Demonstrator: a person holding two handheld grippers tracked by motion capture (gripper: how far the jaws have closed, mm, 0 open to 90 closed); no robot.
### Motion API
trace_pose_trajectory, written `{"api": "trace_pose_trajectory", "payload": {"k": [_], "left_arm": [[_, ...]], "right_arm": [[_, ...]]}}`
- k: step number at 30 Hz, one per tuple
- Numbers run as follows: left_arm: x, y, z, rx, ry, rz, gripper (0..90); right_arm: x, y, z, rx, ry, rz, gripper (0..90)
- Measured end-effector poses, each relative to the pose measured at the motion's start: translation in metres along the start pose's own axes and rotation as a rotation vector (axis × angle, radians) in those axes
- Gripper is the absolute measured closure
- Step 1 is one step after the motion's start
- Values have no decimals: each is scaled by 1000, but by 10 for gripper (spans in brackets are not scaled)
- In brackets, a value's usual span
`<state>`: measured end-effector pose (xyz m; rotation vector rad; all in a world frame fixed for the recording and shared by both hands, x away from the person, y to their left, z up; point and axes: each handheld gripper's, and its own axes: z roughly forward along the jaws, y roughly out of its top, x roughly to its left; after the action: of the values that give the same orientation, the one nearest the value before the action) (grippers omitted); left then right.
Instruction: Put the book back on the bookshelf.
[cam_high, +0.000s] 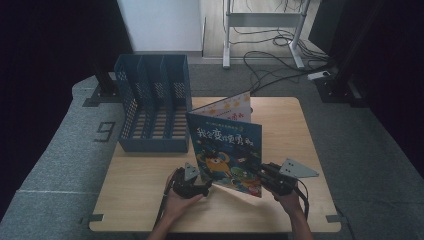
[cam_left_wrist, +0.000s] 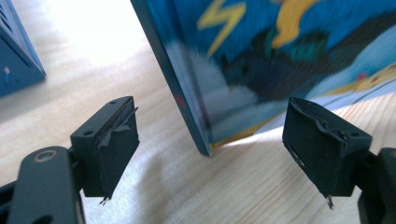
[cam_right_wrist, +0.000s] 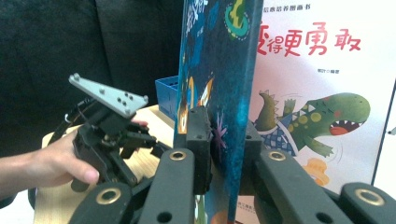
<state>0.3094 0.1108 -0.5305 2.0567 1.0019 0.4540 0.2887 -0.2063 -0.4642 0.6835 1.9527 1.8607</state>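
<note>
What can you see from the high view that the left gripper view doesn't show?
High view: the whole wooden table, the blue file rack's slots, the book's full cover, and the right gripper clamped on the cover's edge.
Left gripper view: close up, the left gripper with jaws wide apart, the book's bottom corner standing between them, untouched.
Both: the book, the table and some of the rack.

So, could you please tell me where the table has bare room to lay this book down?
Bare wood lies right of the blue picture book up to the wooden table edge, and in front of the blue slotted file rack. The near middle, between both grippers, is crowded.
</note>
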Motion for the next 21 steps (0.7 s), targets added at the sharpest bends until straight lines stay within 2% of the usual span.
{"api": "trace_pose_trajectory", "payload": {"k": [4, 9, 17, 21], "left_arm": [[4, 6, -8, -42, -17, -13, 182], [9, 17, -14, -81, -24, -5, 182], [6, 33, -13, -135, -78, 44, 181], [7, 42, -12, -144, -112, 64, 181]], "right_arm": [[-1, -1, -1, 1, 2, 3, 795], [-1, -2, -1, 5, -3, -6, 788], [-3, -4, -4, 16, -15, -19, 772], [-4, -5, -4, 19, -22, -16, 764]]}}
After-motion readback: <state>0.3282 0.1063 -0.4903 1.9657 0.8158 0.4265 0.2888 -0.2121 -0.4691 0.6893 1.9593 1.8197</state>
